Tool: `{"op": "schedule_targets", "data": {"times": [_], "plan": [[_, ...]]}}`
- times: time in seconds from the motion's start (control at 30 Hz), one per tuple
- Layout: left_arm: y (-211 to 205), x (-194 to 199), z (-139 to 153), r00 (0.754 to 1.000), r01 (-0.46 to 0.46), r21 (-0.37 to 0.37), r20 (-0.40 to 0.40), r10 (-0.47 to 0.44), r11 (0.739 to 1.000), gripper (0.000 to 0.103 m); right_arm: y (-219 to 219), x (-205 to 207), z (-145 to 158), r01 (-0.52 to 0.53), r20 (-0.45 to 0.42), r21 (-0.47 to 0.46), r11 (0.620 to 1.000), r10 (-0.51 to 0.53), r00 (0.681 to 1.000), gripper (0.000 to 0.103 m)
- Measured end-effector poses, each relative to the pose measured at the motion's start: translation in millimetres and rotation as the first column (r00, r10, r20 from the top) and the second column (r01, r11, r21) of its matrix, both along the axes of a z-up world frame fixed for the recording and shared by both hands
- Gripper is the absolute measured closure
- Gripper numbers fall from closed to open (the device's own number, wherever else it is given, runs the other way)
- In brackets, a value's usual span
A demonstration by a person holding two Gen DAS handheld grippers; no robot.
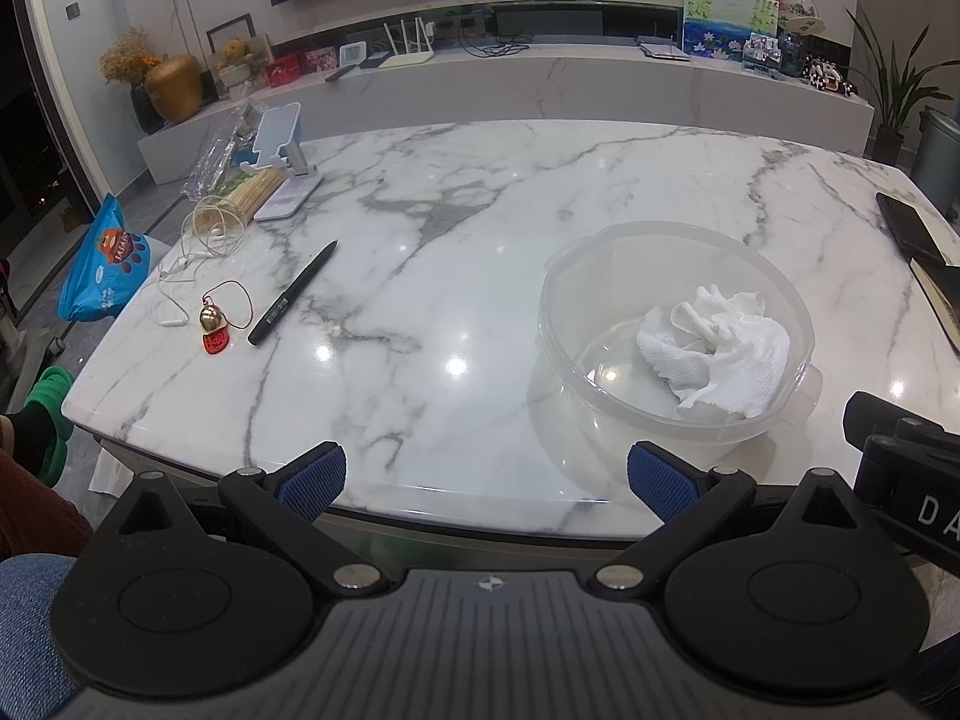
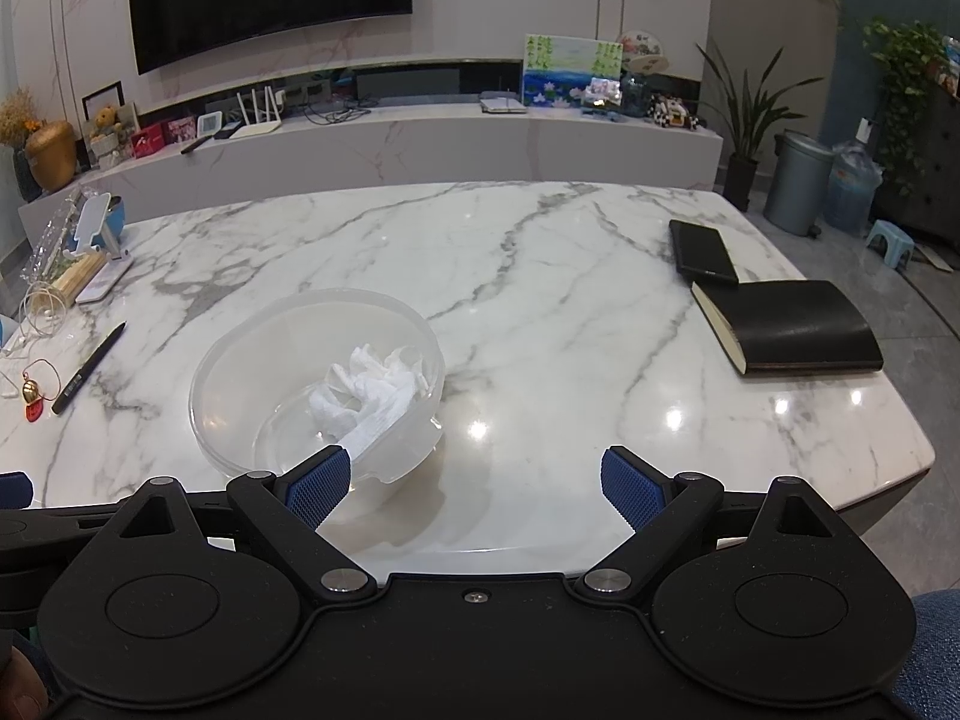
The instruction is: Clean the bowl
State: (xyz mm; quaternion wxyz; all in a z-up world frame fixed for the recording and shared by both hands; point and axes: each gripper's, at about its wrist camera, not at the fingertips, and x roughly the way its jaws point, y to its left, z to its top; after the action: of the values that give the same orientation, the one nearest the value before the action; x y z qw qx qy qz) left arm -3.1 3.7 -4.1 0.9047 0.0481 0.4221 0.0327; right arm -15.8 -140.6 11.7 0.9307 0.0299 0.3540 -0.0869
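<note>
Beside the bowl (image 1: 678, 330), both tools (image 1: 486, 483) (image 2: 474, 486) hover spread, empty.

A clear plastic bowl (image 1: 678, 330) is seen on the right of the white marble table (image 1: 480, 210), and a crumpled white paper towel (image 1: 717, 348) is held inside it against its right wall. The left gripper (image 1: 486, 480) is held at the near table edge with its blue-padded fingers (image 1: 315, 480) spread wide and nothing between them, the bowl lying just beyond the right finger, while part of the right gripper (image 1: 900, 450) is seen at the right edge. On the left of the table a black pen (image 1: 294, 294), a small gold bell (image 1: 211, 318) on a red cord, white earphones (image 1: 192, 252) and a phone stand (image 1: 282, 162) are laid out, well apart from the bowl.
</note>
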Motion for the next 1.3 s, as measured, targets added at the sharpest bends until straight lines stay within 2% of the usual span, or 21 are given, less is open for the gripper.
{"op": "schedule_targets", "data": {"times": [1.3], "plan": [[0.2, 2.4, -0.8, 1.0, 0.001, 0.003, -0.002, -0.001, 1.0, 0.001, -2.7, 2.7, 1.4, 0.001, 0.001, -0.009, 1.0, -0.001, 1.0, 0.013]]}}
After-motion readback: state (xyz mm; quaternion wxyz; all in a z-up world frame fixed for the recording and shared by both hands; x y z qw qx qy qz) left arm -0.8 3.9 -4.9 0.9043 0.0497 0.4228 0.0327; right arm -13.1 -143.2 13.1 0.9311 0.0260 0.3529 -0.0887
